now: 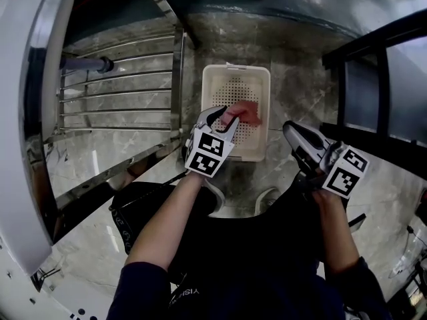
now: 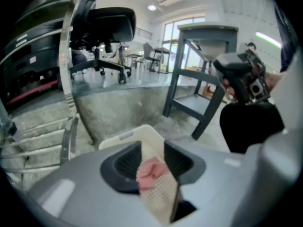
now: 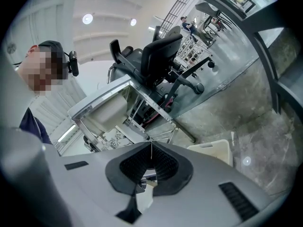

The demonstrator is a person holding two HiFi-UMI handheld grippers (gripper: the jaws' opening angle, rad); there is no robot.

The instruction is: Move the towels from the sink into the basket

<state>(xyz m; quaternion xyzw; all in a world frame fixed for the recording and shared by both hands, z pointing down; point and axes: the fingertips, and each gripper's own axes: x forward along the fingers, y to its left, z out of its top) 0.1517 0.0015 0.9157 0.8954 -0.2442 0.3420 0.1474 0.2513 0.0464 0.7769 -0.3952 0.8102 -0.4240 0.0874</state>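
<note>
A cream perforated basket (image 1: 212,79) stands on the stone floor below me. A pink towel (image 1: 245,112) lies bunched inside it. My left gripper (image 1: 225,117) hangs over the basket's near half, pointing steeply down, jaws apart. In the left gripper view the pink towel (image 2: 151,173) and the basket's rim (image 2: 124,137) show through the gap of that gripper (image 2: 152,162), and the pads do not press on the cloth. My right gripper (image 1: 289,131) is held to the right of the basket, shut and empty. Its jaws (image 3: 151,160) meet in a thin line.
A steel rack with bars (image 1: 120,85) stands left of the basket, with a white curved rim (image 1: 27,112) beyond it. A dark table frame (image 1: 373,79) stands to the right. A steel sink stand (image 3: 109,108), an office chair (image 3: 161,56) and a person (image 3: 28,103) show in the right gripper view.
</note>
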